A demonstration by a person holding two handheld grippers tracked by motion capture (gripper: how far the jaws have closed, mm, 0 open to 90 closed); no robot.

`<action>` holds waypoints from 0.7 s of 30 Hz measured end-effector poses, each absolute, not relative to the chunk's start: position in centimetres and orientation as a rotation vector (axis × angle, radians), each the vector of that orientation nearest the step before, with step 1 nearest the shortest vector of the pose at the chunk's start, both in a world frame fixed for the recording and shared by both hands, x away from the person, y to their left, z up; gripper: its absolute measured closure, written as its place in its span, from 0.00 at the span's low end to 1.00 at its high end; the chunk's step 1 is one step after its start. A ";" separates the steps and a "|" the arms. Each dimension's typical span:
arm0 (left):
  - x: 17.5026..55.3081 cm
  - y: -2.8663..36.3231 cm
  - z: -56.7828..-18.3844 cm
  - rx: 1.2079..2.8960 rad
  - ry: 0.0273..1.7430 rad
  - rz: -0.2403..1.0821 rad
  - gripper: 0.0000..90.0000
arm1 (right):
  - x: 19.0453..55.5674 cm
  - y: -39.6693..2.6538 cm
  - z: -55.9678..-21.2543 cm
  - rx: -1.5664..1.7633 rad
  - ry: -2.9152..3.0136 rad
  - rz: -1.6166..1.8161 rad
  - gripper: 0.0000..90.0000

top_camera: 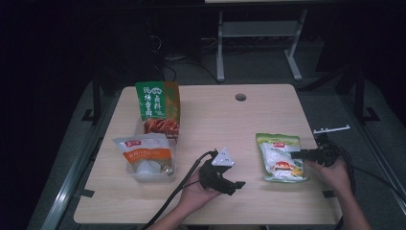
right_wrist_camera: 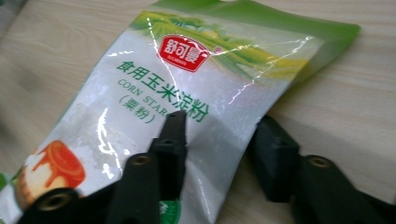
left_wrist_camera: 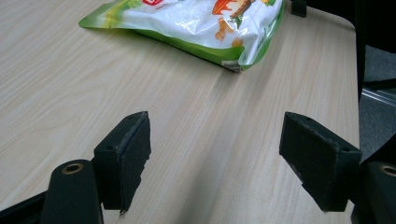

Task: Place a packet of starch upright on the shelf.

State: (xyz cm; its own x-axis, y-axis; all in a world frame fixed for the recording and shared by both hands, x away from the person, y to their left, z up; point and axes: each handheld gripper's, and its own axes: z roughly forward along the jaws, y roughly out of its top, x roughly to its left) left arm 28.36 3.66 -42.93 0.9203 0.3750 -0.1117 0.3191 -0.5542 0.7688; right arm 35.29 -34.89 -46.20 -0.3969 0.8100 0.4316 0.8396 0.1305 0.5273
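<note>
A: Corn starch bag lay flat on the right side of the wooden table, near its right edge. Right gripper came in from that edge; in the right gripper view one jaw sat on top of the film and the other down past the bag's edge, the two closed in on a side strip of the bag. Film looked pinched between them, so I logged it as clamped on the bag.

B: And the left gripper?

A: Jaws stood wide apart over bare table, nothing between them, the bag's lower corner lying well ahead of them.

B: Risks from there?

A: My judgement: the bite was shallow and on slick, glossy film. Lifted by one edge, loose powder would likely slump to the low end and the film could slide out of the pads. A hard squeeze might also strain the seam.

B: Any print legible?

A: Red oval logo with Chinese characters I could not read reliably; green Chinese line, then "CORN STAR..." with a jaw covering the rest. Farther left, an orange-banded pouch lay in a clear tray, with a green packet standing behind; their lettering was too small.
</note>
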 end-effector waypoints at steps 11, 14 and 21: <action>29.2 4.1 -42.9 2.178 0.534 0.070 0.28 | 34.6 -33.9 -45.7 -1.671 -2.347 -1.173 0.99; 29.5 4.0 -42.9 2.173 0.546 0.063 0.28 | 34.2 -33.7 -45.1 -1.653 -2.344 -1.211 0.99; 30.1 3.4 -43.2 2.171 0.557 0.028 0.28 | 33.5 -32.8 -43.4 -1.618 -2.391 -1.262 1.00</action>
